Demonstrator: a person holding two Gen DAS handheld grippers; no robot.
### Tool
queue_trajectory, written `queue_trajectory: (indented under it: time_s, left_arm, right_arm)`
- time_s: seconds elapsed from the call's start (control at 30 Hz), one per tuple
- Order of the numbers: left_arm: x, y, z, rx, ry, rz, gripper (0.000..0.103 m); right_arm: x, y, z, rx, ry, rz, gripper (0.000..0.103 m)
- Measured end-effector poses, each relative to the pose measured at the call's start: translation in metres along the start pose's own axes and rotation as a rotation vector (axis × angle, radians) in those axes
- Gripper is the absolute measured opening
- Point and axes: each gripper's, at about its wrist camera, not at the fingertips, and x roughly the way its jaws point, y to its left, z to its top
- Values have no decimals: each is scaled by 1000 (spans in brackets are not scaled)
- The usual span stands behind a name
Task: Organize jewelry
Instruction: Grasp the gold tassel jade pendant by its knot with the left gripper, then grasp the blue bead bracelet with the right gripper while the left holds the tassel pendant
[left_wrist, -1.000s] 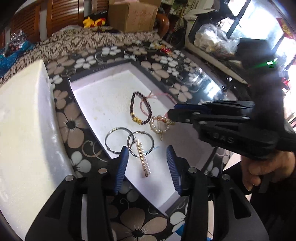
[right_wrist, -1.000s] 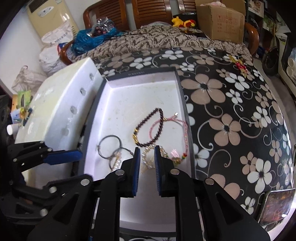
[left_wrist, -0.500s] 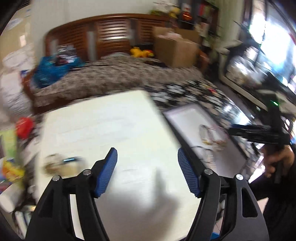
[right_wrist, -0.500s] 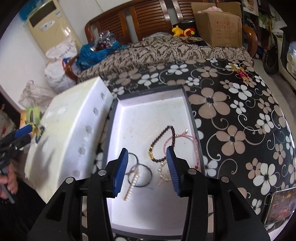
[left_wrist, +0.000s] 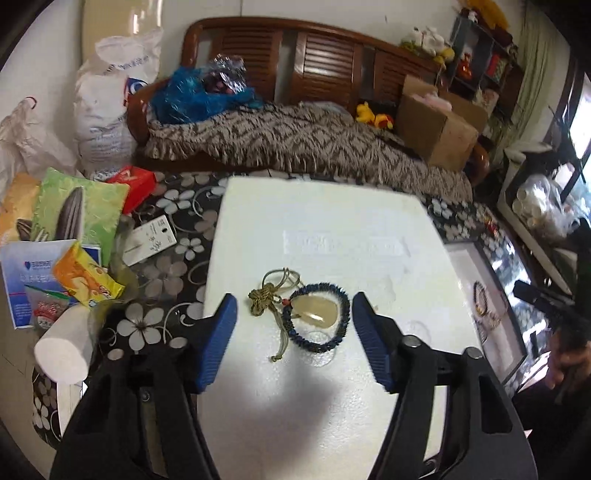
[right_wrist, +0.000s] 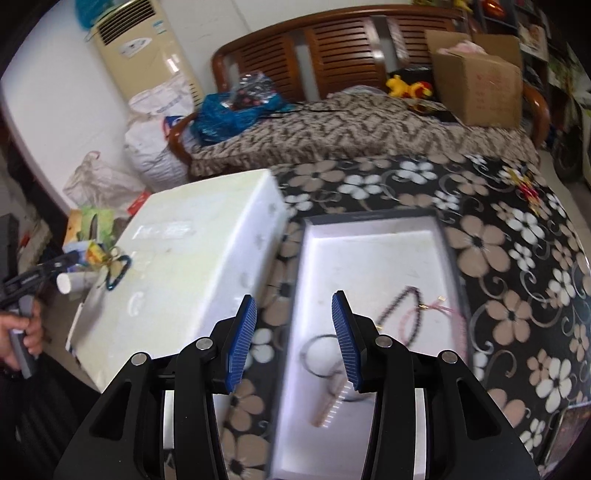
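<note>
A blue beaded bracelet (left_wrist: 317, 321) lies on the white foam box (left_wrist: 325, 240), around a pale yellow stone (left_wrist: 319, 314) with an olive knotted cord (left_wrist: 264, 297). My left gripper (left_wrist: 293, 332) hovers over them. Its jaws are closing, with the bracelet between the fingers in view, and the pads are clear of it. My right gripper (right_wrist: 293, 332) is open and holds nothing, above the left rim of the white tray (right_wrist: 369, 225). In the tray lie a dark bead bracelet (right_wrist: 400, 306), a pink cord bracelet (right_wrist: 443, 310), ring bangles (right_wrist: 317, 354) and a pearl clip (right_wrist: 332, 406).
Snack packets (left_wrist: 74, 221) and a paper roll (left_wrist: 62, 354) crowd the floral table (right_wrist: 517, 295) left of the foam box. A red and gold ornament (right_wrist: 528, 188) lies at the table's far right. Behind the table stands a wooden bench with a cardboard box (right_wrist: 476, 85).
My left gripper swung left from the tray to above the foam box, and its jaws widened. My right gripper opened and drew up and back from the jewelry in the tray.
</note>
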Motion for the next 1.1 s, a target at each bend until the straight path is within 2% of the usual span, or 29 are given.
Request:
queue_trajectory:
  time_s: [0.03,0.1,0.17,0.33,0.43,0.5,0.53,0.8,0.9,0.97,1.1]
  left_arm:
    - [6,2,0,4,13,10,55]
    - [14,6,-1,-1,32,15,52]
    - [20,9,1,3,47,12,37]
    - [31,20,3,-25,74,9,36]
    - [44,25,4,-40,116,-22,36]
    - [46,25,5,-26,124,-39,20]
    - [42,24,6,-24,107,-43,10]
    - [-13,22,14,-42,-103,-128,9]
    - [-23,26,18,-70,-149,-148,9]
    - [-29,29,20,-92,-181,-201,9]
    - [-35,28,24,-86,-225,-216,9]
  right_arm:
    - [2,8,1,-17,1,6,45]
    - [6,22,1,-51,5,22,45]
    - [11,33,0,-70,14,32,45]
    - [19,48,-3,-94,32,40,45]
    - [22,52,-5,-93,39,44,45]
    - [24,55,-6,-92,42,50,45]
    - [23,56,-6,-92,41,53,45]
    - [31,88,-5,-146,61,100,45]
    - [41,106,-4,-159,78,128,45]
    - [49,119,-3,-170,88,144,45]
    - [69,151,3,-205,113,172,45]
